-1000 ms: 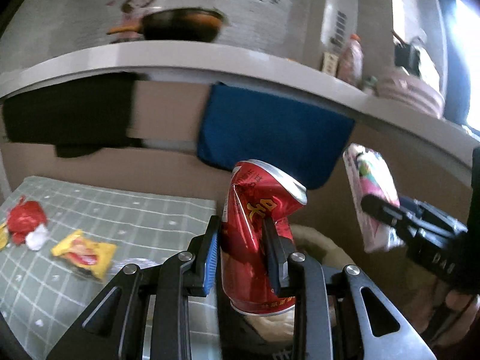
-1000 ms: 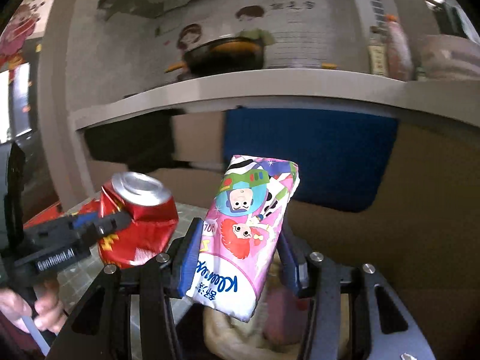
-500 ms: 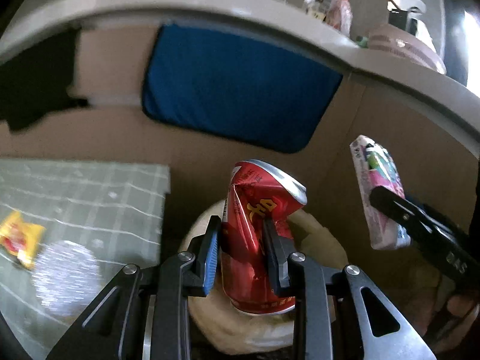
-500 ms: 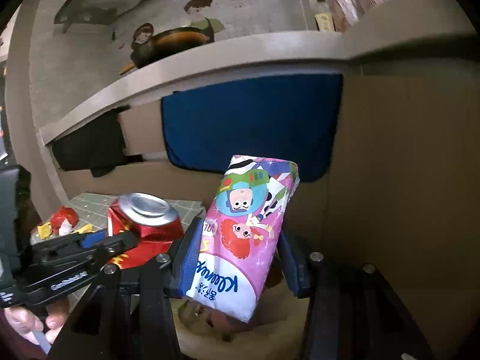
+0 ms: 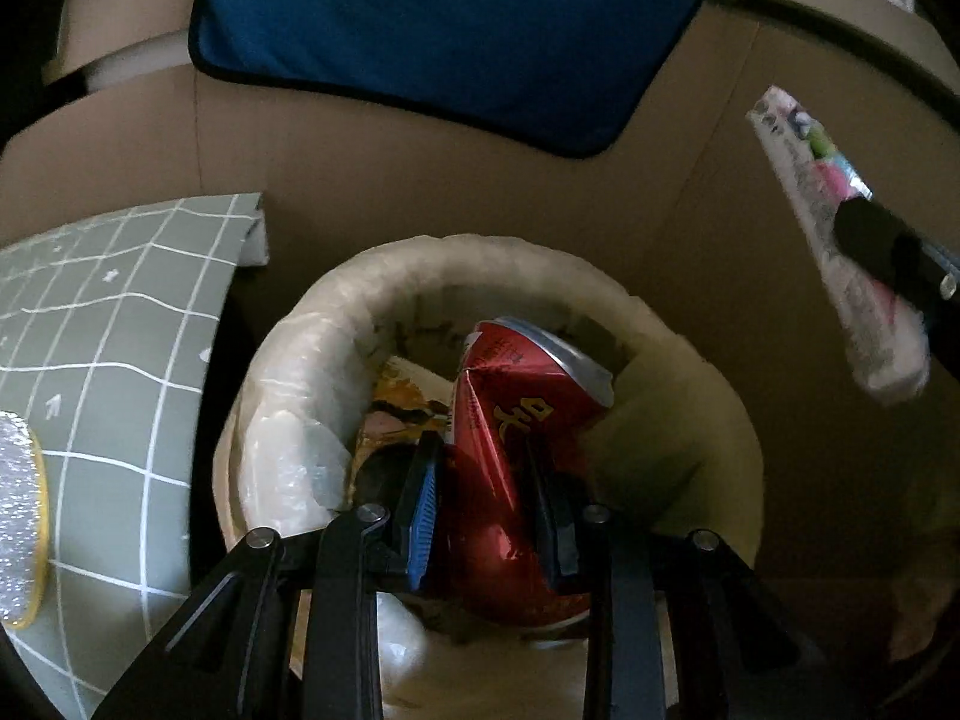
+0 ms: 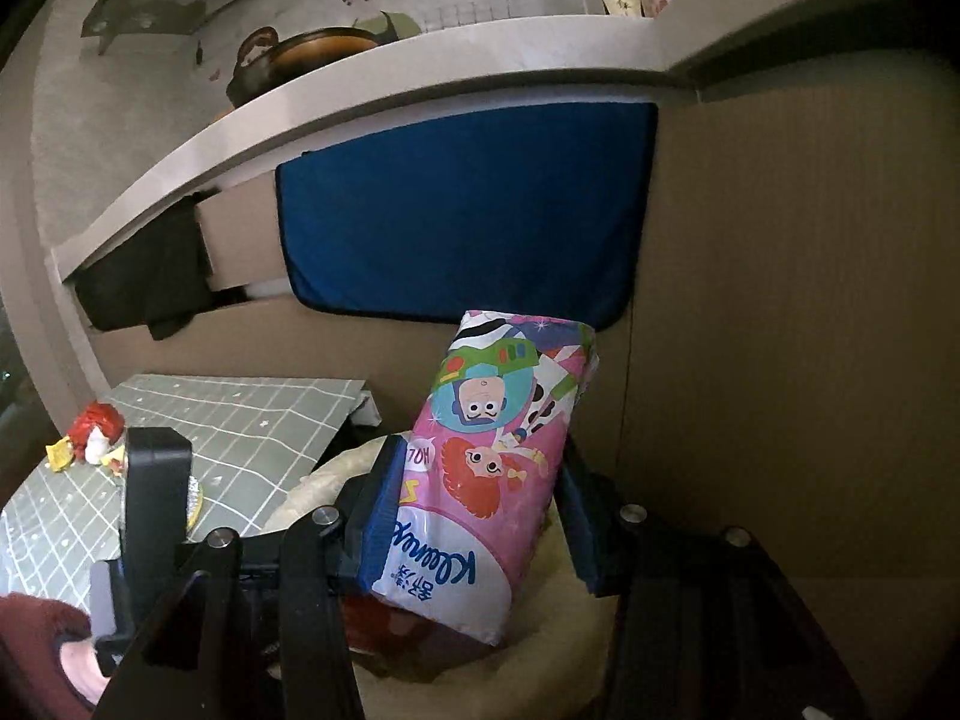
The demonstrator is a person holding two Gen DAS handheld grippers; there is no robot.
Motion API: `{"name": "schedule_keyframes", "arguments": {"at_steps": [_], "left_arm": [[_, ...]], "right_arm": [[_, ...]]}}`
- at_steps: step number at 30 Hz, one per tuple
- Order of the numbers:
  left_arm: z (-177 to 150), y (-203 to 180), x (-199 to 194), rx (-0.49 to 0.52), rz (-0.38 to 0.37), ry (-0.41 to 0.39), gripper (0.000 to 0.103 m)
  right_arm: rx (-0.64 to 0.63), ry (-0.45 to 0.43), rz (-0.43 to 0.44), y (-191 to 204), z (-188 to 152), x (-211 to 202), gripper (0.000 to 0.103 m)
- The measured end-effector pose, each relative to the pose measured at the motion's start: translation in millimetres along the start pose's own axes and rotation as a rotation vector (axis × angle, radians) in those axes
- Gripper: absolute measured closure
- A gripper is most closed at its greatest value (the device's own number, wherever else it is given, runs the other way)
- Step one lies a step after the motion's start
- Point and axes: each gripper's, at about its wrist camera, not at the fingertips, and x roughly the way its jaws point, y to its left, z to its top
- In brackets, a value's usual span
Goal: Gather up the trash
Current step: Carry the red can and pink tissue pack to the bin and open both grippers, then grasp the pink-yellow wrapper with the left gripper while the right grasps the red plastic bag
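My left gripper point(image 5: 486, 462) is shut on a crushed red can point(image 5: 510, 438) and holds it just over the mouth of a bin lined with a pale bag point(image 5: 300, 396). A yellow wrapper point(image 5: 399, 402) lies inside the bin. My right gripper point(image 6: 474, 480) is shut on a pink tissue pack point(image 6: 498, 462) and holds it above the bin's rim point(image 6: 318, 480). The tissue pack also shows at the right of the left wrist view point(image 5: 840, 240). The left gripper's body point(image 6: 153, 516) stands at the lower left of the right wrist view.
A table with a green checked cloth point(image 5: 102, 324) stands left of the bin. On it lie a glittery round coaster point(image 5: 18, 516) and red and yellow wrappers point(image 6: 90, 429). Cardboard walls point(image 5: 420, 180) with a blue cloth point(image 6: 468, 222) close the back and right.
Both grippers have moved right and tilted down from the table toward the bin. The can now hangs over the bin's mouth. Both grips are unchanged.
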Motion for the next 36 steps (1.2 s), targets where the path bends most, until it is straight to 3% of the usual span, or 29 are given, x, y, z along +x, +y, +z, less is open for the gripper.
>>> {"name": "schedule_keyframes", "arguments": {"at_steps": [2,3,5,6,12,19,27,32,36], "left_arm": [[3,5,-11,-0.024,-0.030,-0.024,0.069],[5,7,-17,-0.029,-0.038,-0.034,0.058],[9,13,-34,-0.047,-0.054,-0.060,0.050],[10,18,-44,-0.062,-0.061,-0.073,0.049],[7,46,-98,-0.170,-0.054,-0.137,0.048],[-14,54,-146,-0.096,0.126,-0.287,0.048],[-24,75,-161,-0.119,0.176,-0.296,0.048],[-32,88,-195,-0.133,0.212,-0.321,0.048],[-42,119,-248,-0.184,0.271,-0.387,0.048]], "right_arm": [[0.000,0.004,0.003,0,-1,0,0.058],[-0.001,0.005,0.005,1,-1,1,0.058],[-0.005,0.013,0.013,3,-2,3,0.058],[-0.007,0.016,0.015,5,-3,4,0.058],[-0.024,0.037,0.047,16,-15,12,0.056],[-0.037,0.077,0.025,22,-36,39,0.050],[-0.030,0.067,0.044,28,-34,37,0.046],[-0.040,0.032,0.111,47,-25,19,0.046],[-0.094,0.009,0.185,84,-14,12,0.046]]}}
